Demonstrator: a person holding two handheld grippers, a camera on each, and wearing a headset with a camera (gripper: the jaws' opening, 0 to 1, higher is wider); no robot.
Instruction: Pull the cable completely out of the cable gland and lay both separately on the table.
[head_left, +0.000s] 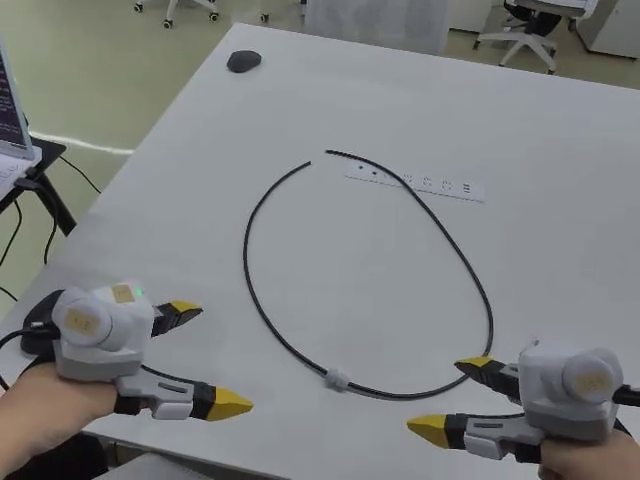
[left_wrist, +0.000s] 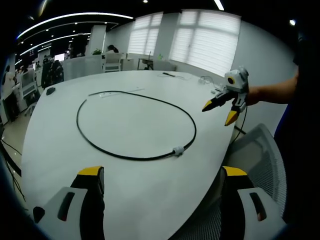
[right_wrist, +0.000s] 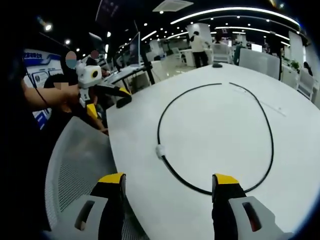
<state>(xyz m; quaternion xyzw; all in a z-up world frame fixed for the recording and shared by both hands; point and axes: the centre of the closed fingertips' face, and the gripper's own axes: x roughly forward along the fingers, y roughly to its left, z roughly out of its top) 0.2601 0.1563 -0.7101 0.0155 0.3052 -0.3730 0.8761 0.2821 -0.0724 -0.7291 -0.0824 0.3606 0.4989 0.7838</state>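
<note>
Head view: the small white plastic cable gland (head_left: 338, 379) is seen threaded on the thin black looped cable (head_left: 250, 262) on the white surface (head_left: 360, 270), between the released left claw (head_left: 225, 357) and released right claw (head_left: 434, 396), so gland and adjacent cable are best gripped separately.

One cable (head_left: 246, 260), one gland (head_left: 338, 379) on it, one power strip (head_left: 415, 182), and one mouse (head_left: 243, 61) by the far left corner of the worktop (head_left: 560, 150). Two claws: left claw (head_left: 225, 356), right claw (head_left: 433, 395).
</note>
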